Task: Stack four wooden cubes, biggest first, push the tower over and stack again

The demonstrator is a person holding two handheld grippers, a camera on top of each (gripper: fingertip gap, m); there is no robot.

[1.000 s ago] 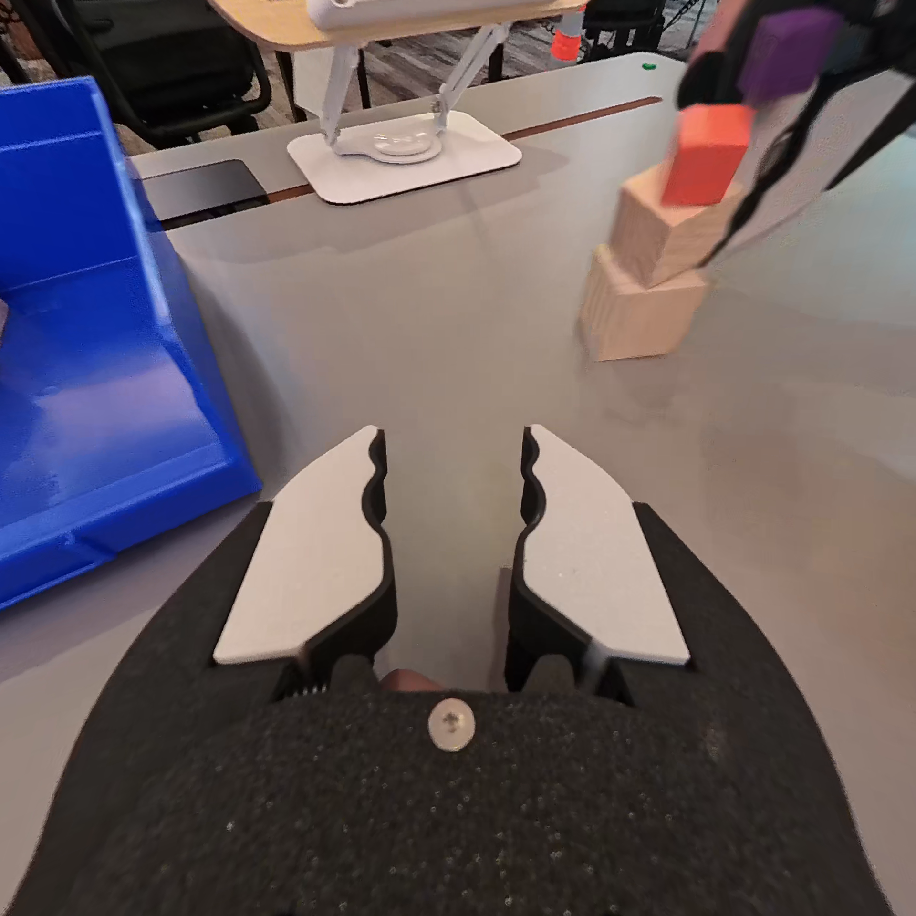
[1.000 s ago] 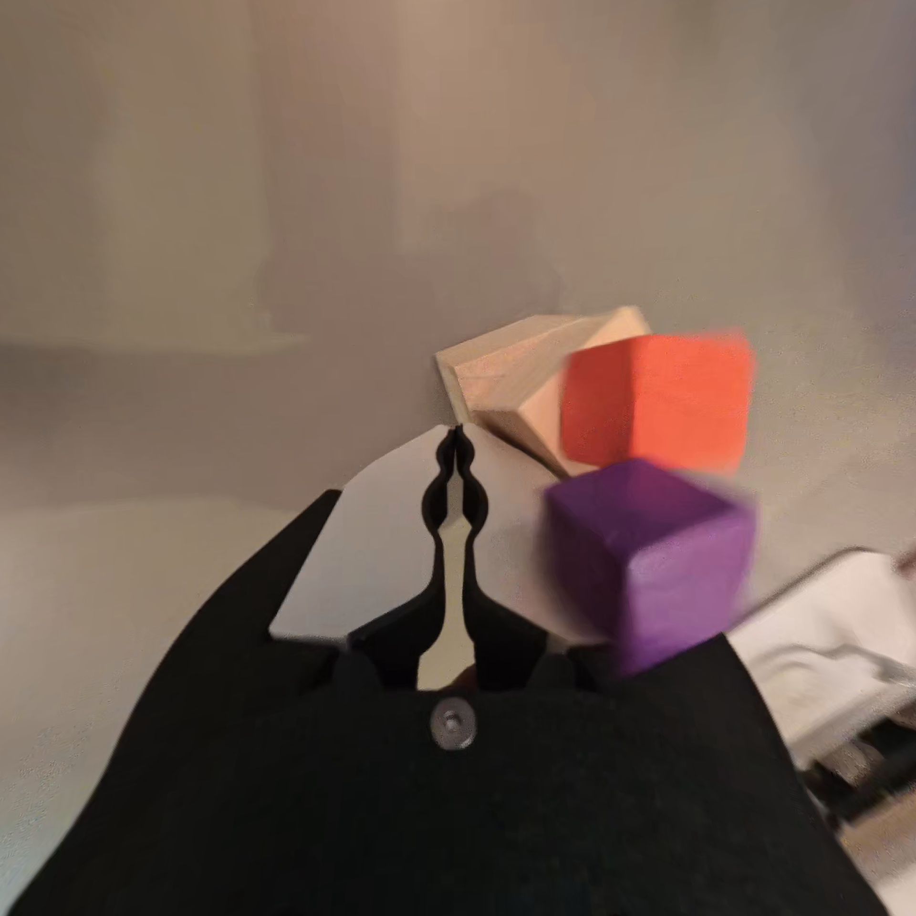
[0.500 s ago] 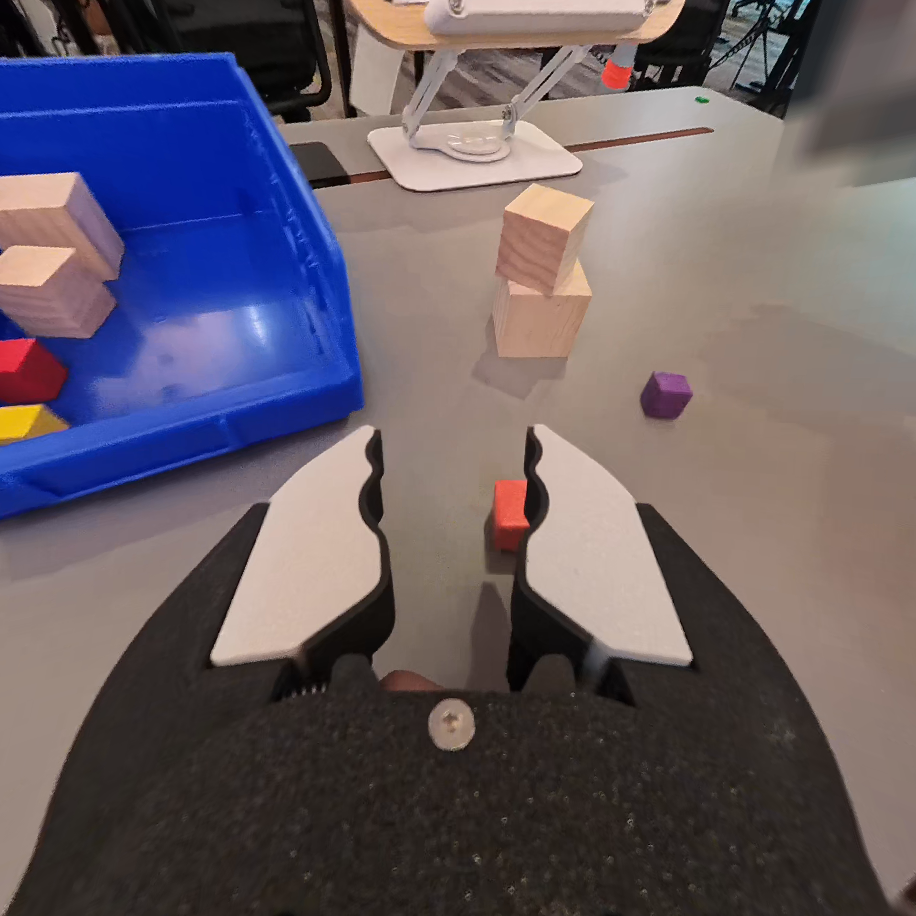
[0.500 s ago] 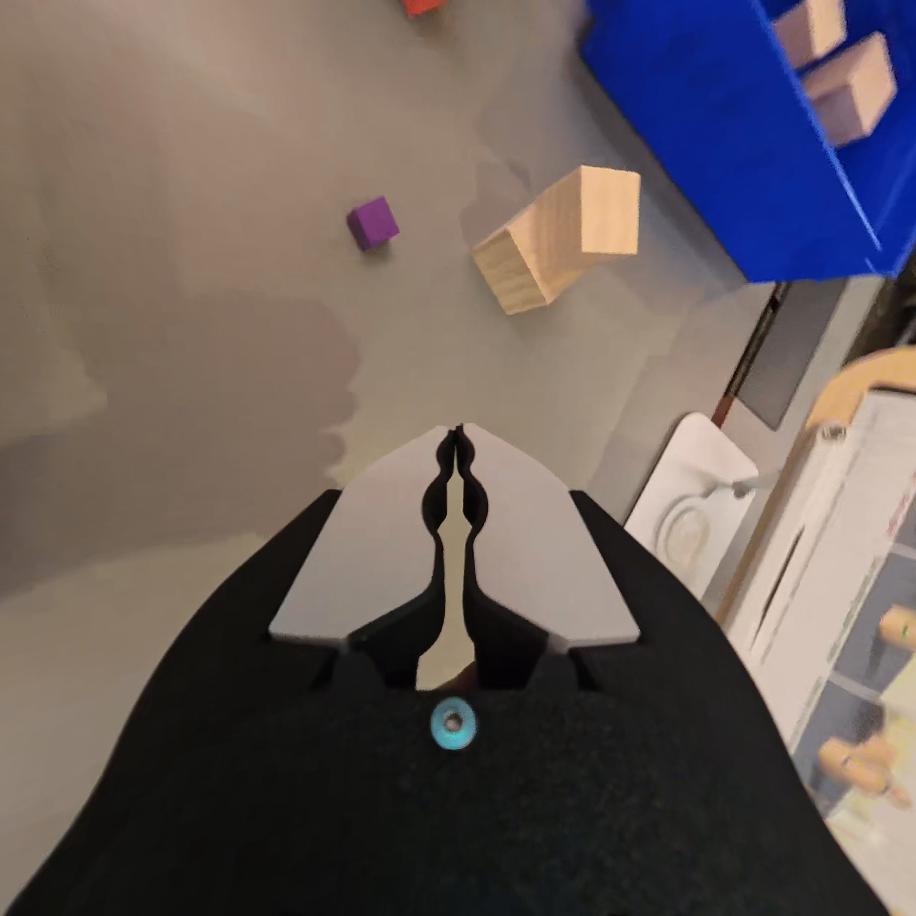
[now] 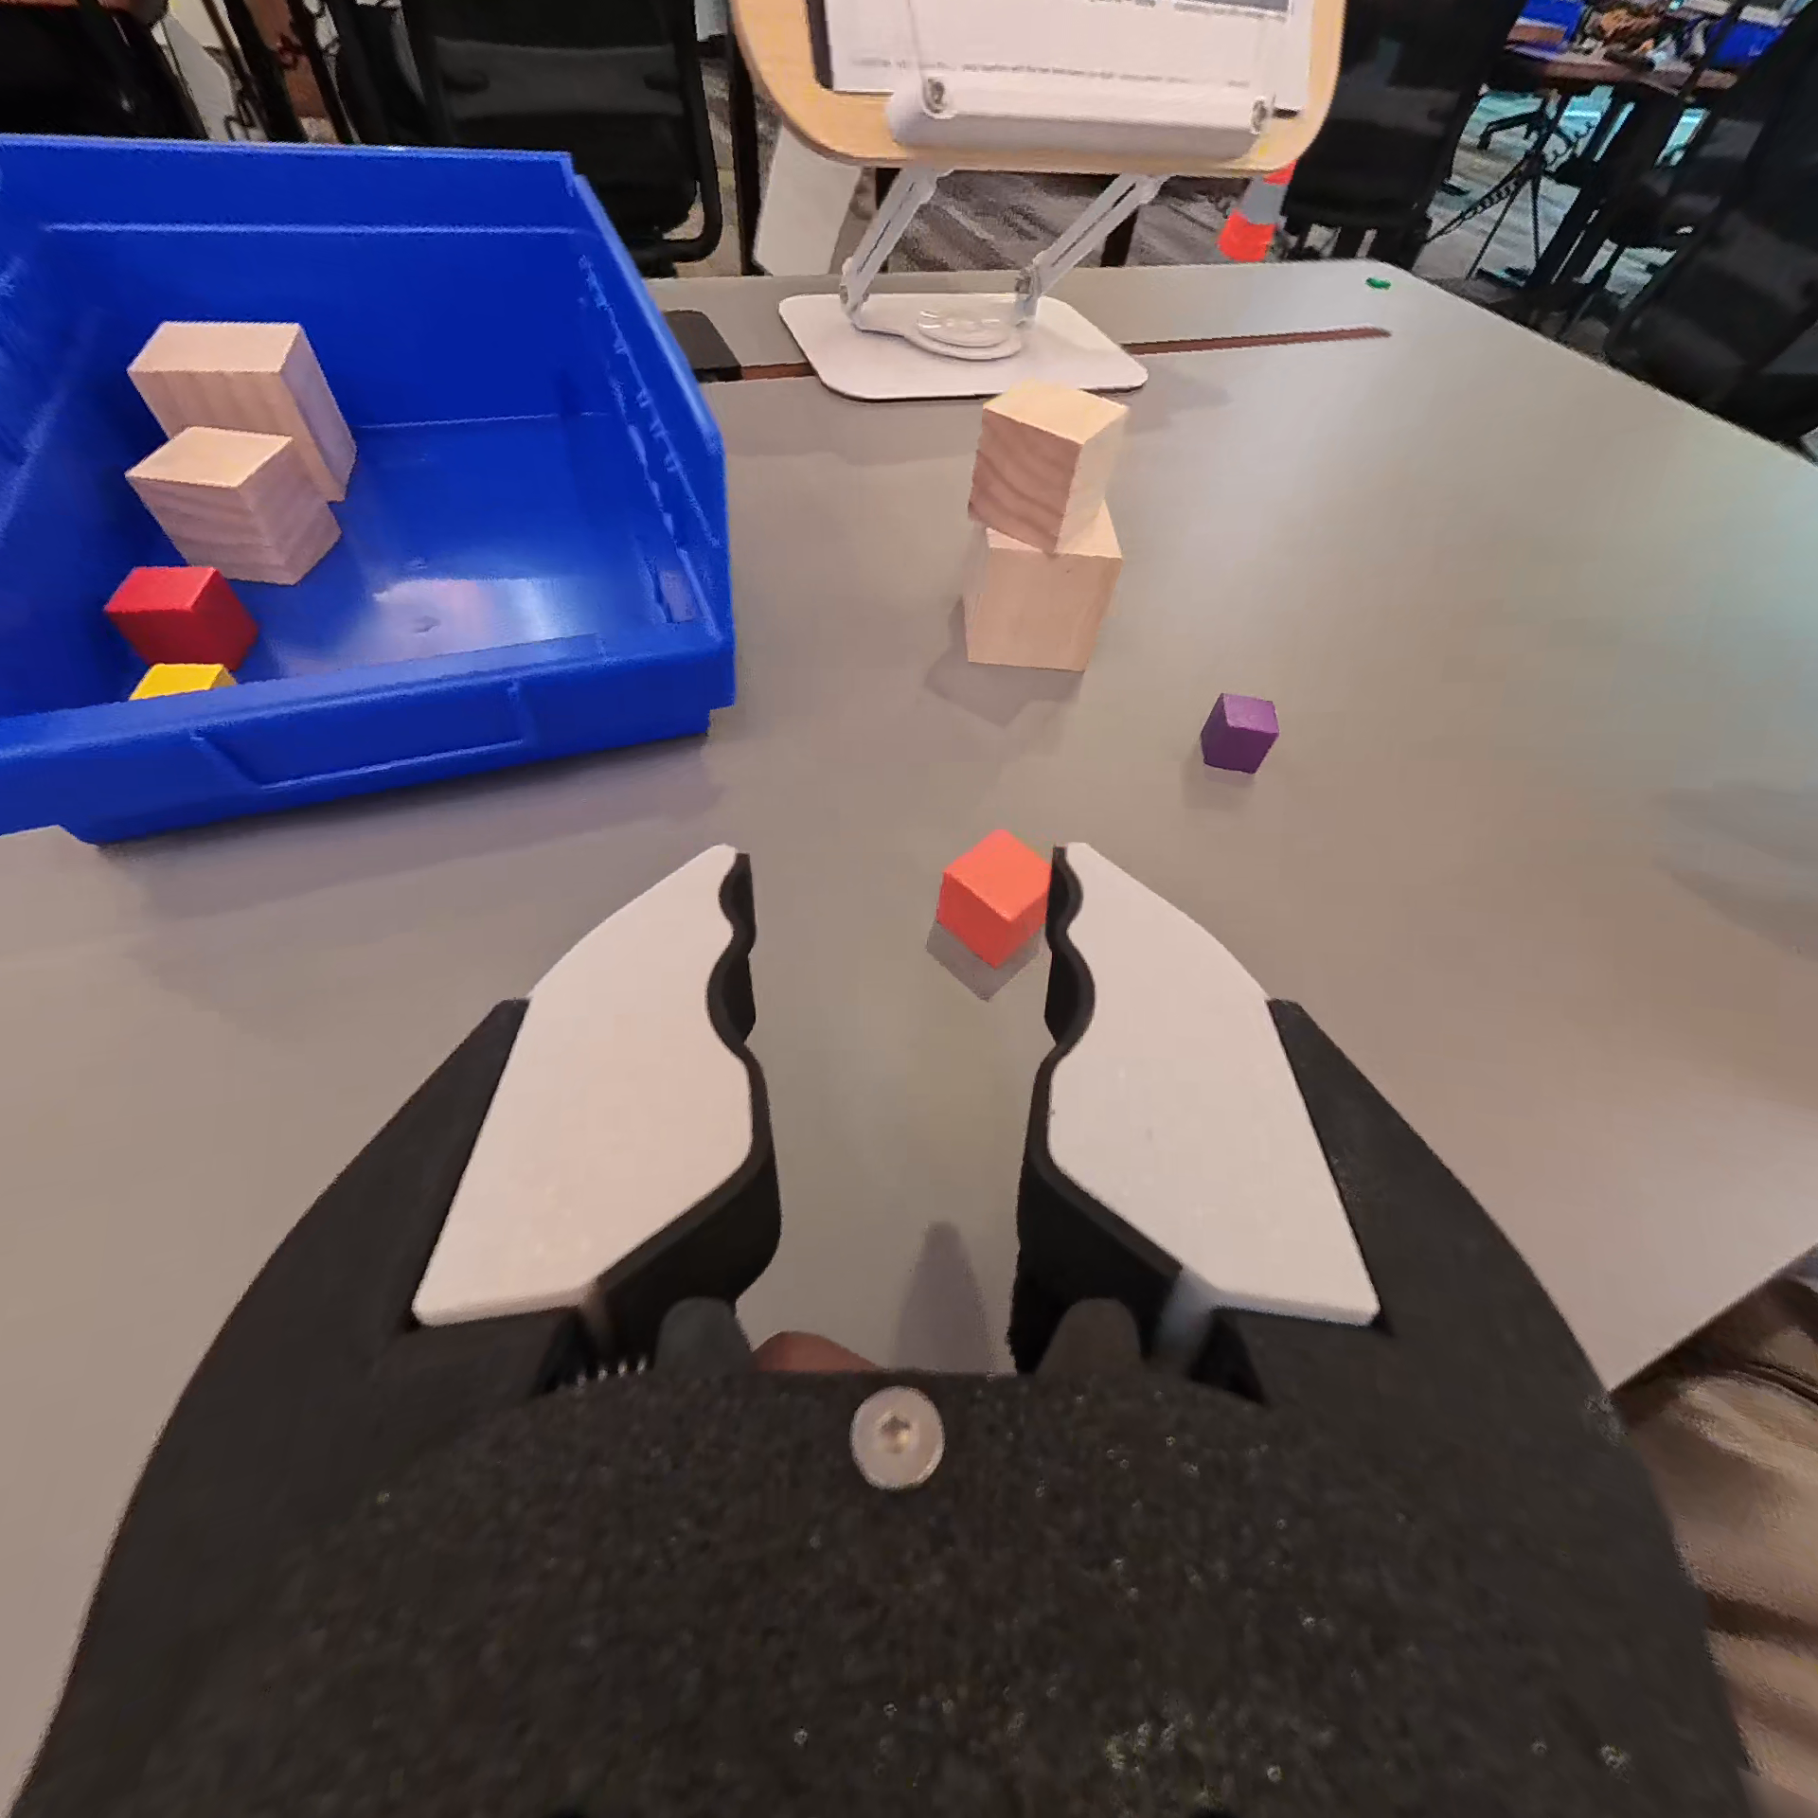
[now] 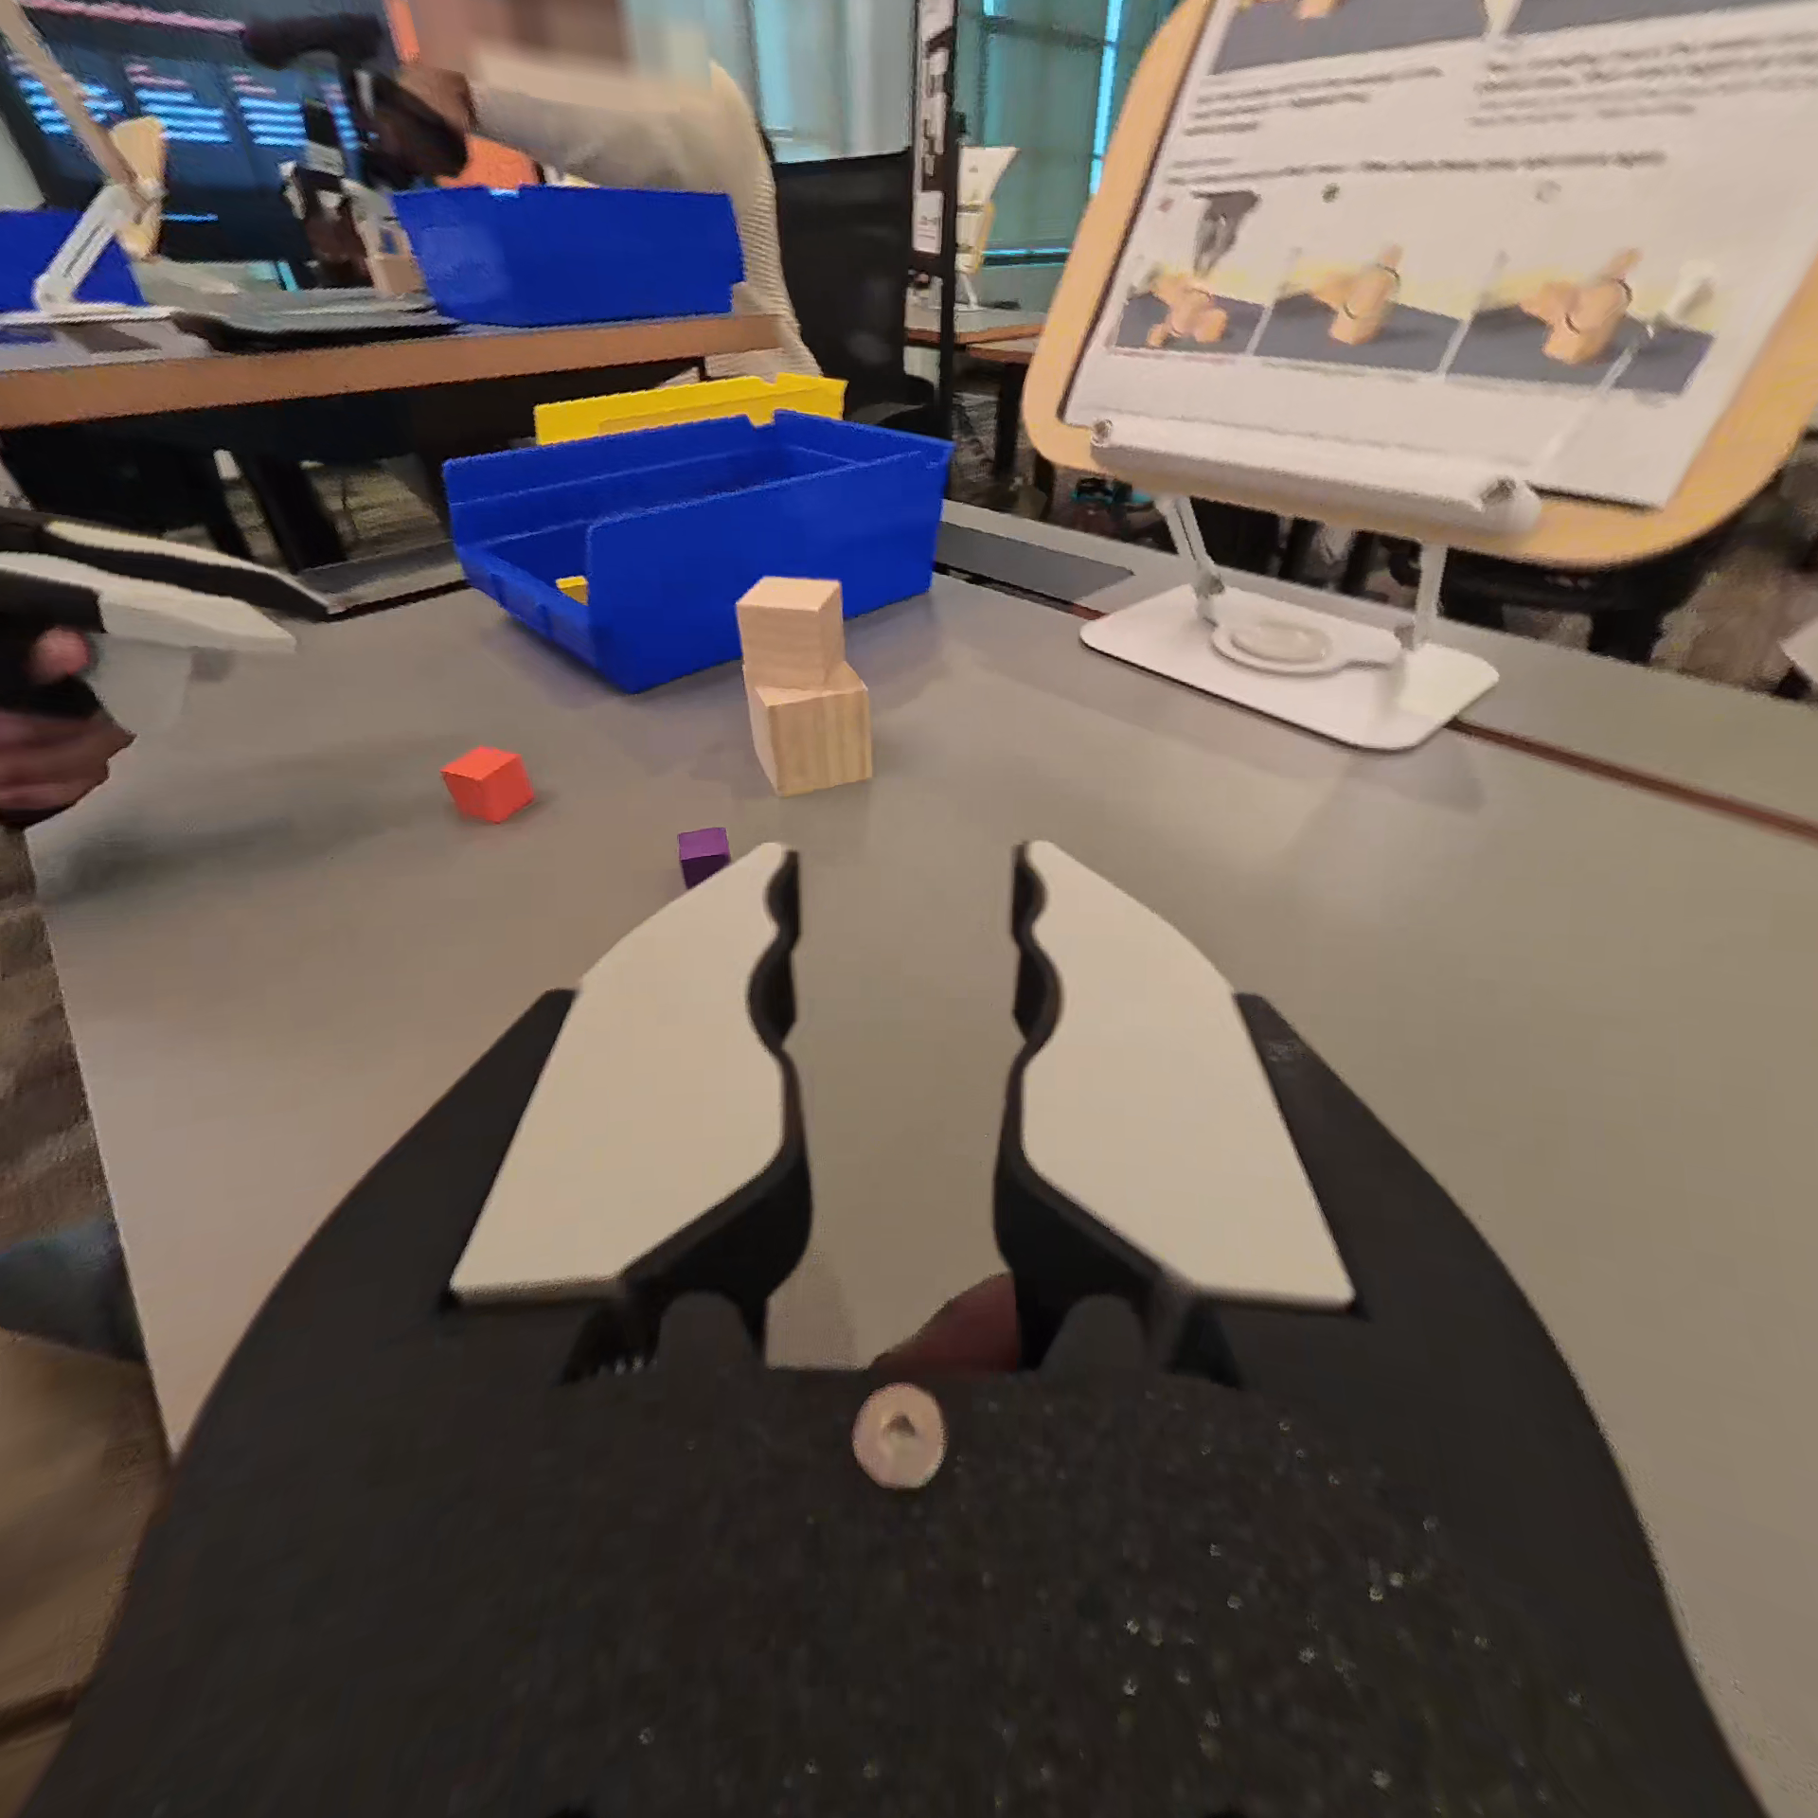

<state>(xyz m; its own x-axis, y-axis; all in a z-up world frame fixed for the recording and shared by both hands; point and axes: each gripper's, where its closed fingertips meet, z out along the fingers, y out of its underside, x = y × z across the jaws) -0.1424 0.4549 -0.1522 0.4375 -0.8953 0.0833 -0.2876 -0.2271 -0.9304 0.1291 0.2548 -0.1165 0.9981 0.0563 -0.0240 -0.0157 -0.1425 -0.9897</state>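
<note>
Two plain wood cubes sit stacked mid-tabletop [image 5: 1476, 610]: big cube [image 5: 1043, 600] on the bottom, mid cube [image 5: 1048, 467] on top, twisted and overhanging a bit toward the bin. The orange cube [image 5: 994, 895] is down on the tabletop by itself, well short of the stack. The purple cube [image 5: 1240, 731] is also loose, off to the stack's right, apart from everything.

Left gripper [image 5: 895, 866] hovers low w/ jaws wide open, nothing held. In its own view the orange cube shows between the tips, hard against the right-hand one; can't tell if it touches. Right gripper [image 6: 900, 861] is open too, jaws a moderate gap apart, empty, pointed at bare tabletop. In its view the purple cube [image 6: 703, 854] shows just past its left tip, the orange cube [image 6: 487, 782] further left.

Blue bin [image 5: 639, 413] stands left of the stack, holding two more wood cubes, a red cube [image 5: 182, 615] and a yellow one [image 5: 182, 681]. A white stand [image 5: 964, 339] w/ a board sits behind the stack.
</note>
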